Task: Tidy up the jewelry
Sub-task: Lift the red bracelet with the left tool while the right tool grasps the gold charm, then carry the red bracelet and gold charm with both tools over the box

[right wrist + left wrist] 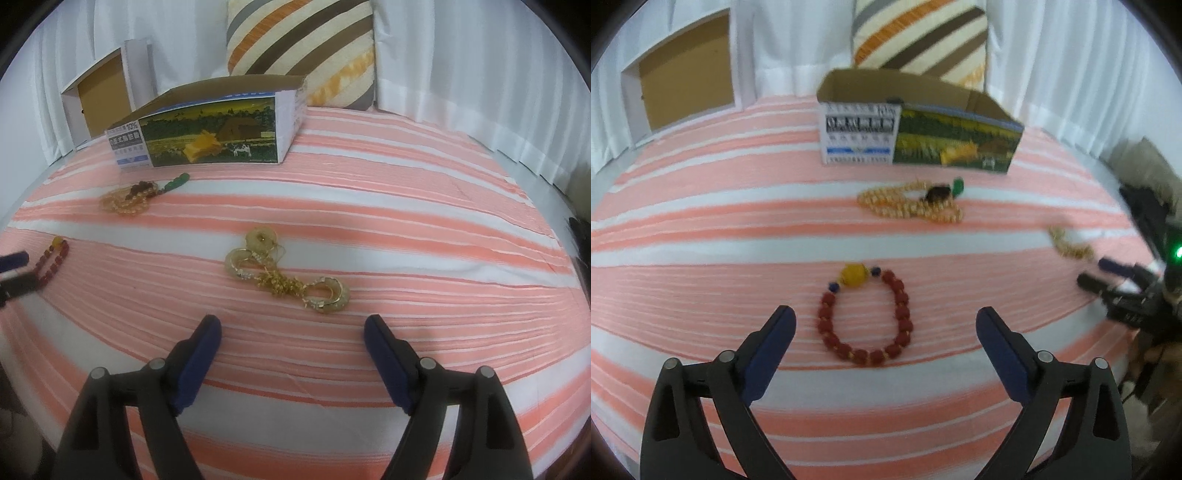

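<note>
Striped cloth [701, 229] carries red bracelet [865, 317] at centre frame between spread left gripper [885, 320]; right gripper [292, 328], also spread, risks snagging tangled gold jewelry [286, 275].

red bead bracelet [865, 316] with yellow bead, flat on striped cloth before my left tongs. pale gold bead strand [911, 201], heaped near the open printed box [919, 138]. gold earrings [284, 275], tangled, before my right tongs.
</note>
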